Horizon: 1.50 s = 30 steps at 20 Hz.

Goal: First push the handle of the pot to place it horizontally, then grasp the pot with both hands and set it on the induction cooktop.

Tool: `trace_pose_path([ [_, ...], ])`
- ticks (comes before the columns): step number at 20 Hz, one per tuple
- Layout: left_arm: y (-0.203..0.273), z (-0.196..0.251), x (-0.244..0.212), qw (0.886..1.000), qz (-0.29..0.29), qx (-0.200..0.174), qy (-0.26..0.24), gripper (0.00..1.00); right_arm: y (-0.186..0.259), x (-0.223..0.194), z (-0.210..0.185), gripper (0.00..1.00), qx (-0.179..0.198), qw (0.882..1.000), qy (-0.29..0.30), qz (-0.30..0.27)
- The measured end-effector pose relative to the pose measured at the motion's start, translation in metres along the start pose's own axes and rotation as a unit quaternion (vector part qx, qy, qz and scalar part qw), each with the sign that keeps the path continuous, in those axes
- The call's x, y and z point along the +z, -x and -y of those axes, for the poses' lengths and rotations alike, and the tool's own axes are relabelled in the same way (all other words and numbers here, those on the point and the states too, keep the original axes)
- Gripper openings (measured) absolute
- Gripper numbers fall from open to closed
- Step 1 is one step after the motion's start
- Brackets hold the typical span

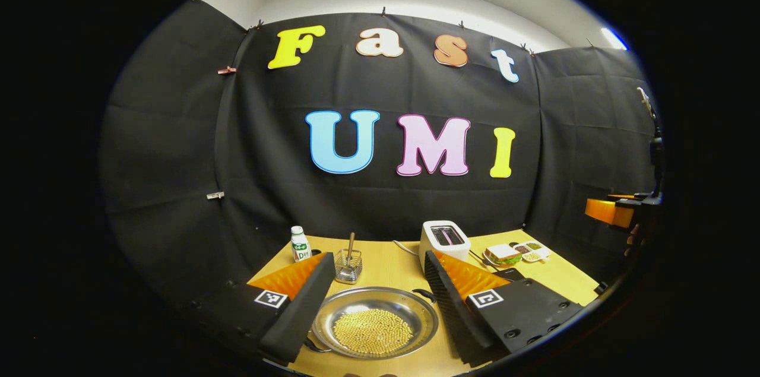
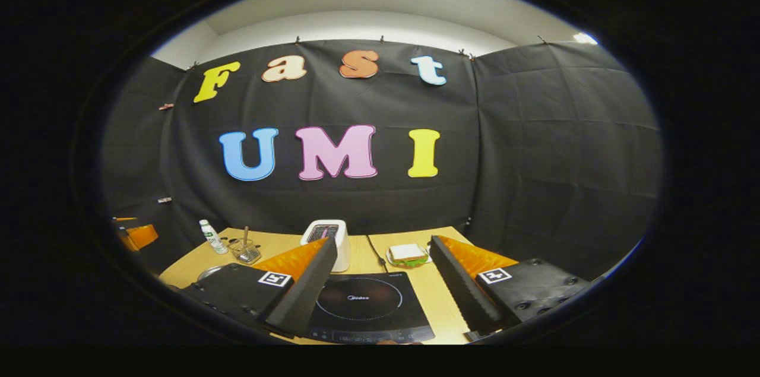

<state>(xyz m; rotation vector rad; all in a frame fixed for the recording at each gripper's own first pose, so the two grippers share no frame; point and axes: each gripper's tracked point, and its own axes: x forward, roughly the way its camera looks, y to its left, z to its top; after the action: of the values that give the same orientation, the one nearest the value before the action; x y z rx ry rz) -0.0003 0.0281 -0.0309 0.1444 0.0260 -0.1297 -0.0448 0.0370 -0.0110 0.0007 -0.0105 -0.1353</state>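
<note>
I hold my left hand-held gripper (image 1: 377,300) above the pot (image 1: 375,321), its fingers spread wide apart with nothing between them. The pot sits on the bench (image 1: 392,264) directly below, framed in the gap between the two fingers. It is a shallow metal pan with a heap of small yellow beans (image 1: 373,331) lying in its middle. One dark handle (image 1: 424,293) shows at the far right of its rim and another (image 1: 314,346) at the near left, so the handles seem to lie on a slant rather than straight across. I judge that the first step, pushing a handle round until the pot lies level across, is not yet done.

My right hand-held gripper (image 2: 380,297) hangs over the induction cooktop (image 2: 368,306), its fingers also wide apart and empty. The cooktop's glass is bare, waiting for the pot.

Next I would bring one finger down beside a handle and nudge it sideways, gently, so the beans do not slide or spill. Only then would both grippers take hold of the handles.

Behind the pot stands a small wire basket (image 1: 348,267) with a stick-like utensil upright in it, and a little bottle (image 1: 300,244) to its left. A white toaster (image 1: 444,240) stands farther right, with a sandwich on a plate (image 1: 503,254) and a small divided tray of food (image 1: 531,251) beyond it.
</note>
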Motion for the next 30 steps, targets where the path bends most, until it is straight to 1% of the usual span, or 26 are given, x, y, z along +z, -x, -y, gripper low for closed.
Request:
trace_pose_path([
  [2, 0.006, -0.003, -0.005, 1.000, 0.001, -0.003, 0.004, 0.95, 0.005, -0.002, -0.005, 0.98, -0.002, 1.000, -0.003, 0.003],
  [3, 0.008, -0.004, -0.007, 1.000, 0.001, -0.007, 0.006, 0.92, 0.008, -0.003, -0.007, 0.98, -0.003, 1.000, -0.004, 0.004],
  [4, 0.010, -0.005, -0.010, 1.000, -0.001, -0.010, 0.006, 0.95, 0.011, -0.004, -0.009, 0.98, -0.004, 1.000, -0.005, 0.006],
  [8, 0.013, -0.010, -0.016, 1.000, -0.011, -0.024, -0.004, 0.95, 0.022, -0.009, -0.016, 0.98, -0.007, 1.000, -0.001, 0.003],
  [9, 0.013, -0.011, -0.019, 0.999, -0.017, -0.029, -0.002, 0.92, 0.024, -0.010, -0.016, 0.98, -0.009, 1.000, 0.001, 0.003],
  [10, 0.012, -0.013, -0.022, 0.999, -0.023, -0.031, 0.002, 0.95, 0.026, -0.011, -0.018, 0.98, -0.011, 1.000, 0.002, 0.003],
  [12, 0.010, -0.022, -0.033, 0.999, -0.040, -0.028, 0.008, 0.94, 0.030, -0.015, -0.020, 0.98, -0.013, 1.000, 0.003, -0.001],
  [14, 0.009, -0.021, -0.043, 0.997, -0.060, -0.040, 0.024, 0.91, 0.033, -0.026, -0.020, 0.98, -0.016, 1.000, 0.008, -0.015],
  [15, 0.009, -0.022, -0.049, 0.996, -0.071, -0.046, 0.032, 0.84, 0.034, -0.029, -0.020, 0.98, -0.018, 1.000, 0.010, -0.021],
  [16, 0.009, -0.026, -0.054, 0.995, -0.081, -0.047, 0.038, 0.82, 0.036, -0.031, -0.019, 0.98, -0.020, 0.999, 0.011, -0.023],
  [17, 0.009, -0.029, -0.062, 0.994, -0.094, -0.048, 0.043, 0.74, 0.038, -0.033, -0.018, 0.98, -0.023, 0.999, 0.013, -0.025],
  [19, 0.010, -0.033, -0.074, 0.991, -0.113, -0.052, 0.047, 0.64, 0.044, -0.038, -0.016, 0.98, -0.028, 0.999, 0.015, -0.030],
  [21, 0.011, -0.038, -0.087, 0.988, -0.133, -0.056, 0.055, 0.47, 0.045, -0.043, -0.015, 0.98, -0.031, 0.999, 0.015, -0.034],
  [22, 0.012, -0.041, -0.094, 0.986, -0.145, -0.057, 0.060, 0.48, 0.047, -0.046, -0.015, 0.98, -0.032, 0.999, 0.015, -0.037],
  [23, 0.011, -0.043, -0.102, 0.984, -0.153, -0.057, 0.065, 0.38, 0.048, -0.047, -0.015, 0.98, -0.032, 0.999, 0.015, -0.038],
  [24, 0.011, -0.044, -0.106, 0.983, -0.161, -0.058, 0.069, 0.20, 0.048, -0.049, -0.015, 0.98, -0.032, 0.999, 0.016, -0.040],
  [26, 0.010, -0.047, -0.120, 0.980, -0.177, -0.060, 0.069, 0.12, 0.048, -0.053, -0.017, 0.98, -0.030, 0.998, 0.018, -0.047],
  [27, 0.011, -0.050, -0.128, 0.979, -0.185, -0.060, 0.064, 0.06, 0.046, -0.054, -0.018, 0.98, -0.029, 0.998, 0.019, -0.049],
  [30, 0.013, -0.054, -0.146, 0.974, -0.210, -0.066, 0.057, 0.05, 0.046, -0.057, -0.023, 0.98, -0.025, 0.998, 0.021, -0.056],
])
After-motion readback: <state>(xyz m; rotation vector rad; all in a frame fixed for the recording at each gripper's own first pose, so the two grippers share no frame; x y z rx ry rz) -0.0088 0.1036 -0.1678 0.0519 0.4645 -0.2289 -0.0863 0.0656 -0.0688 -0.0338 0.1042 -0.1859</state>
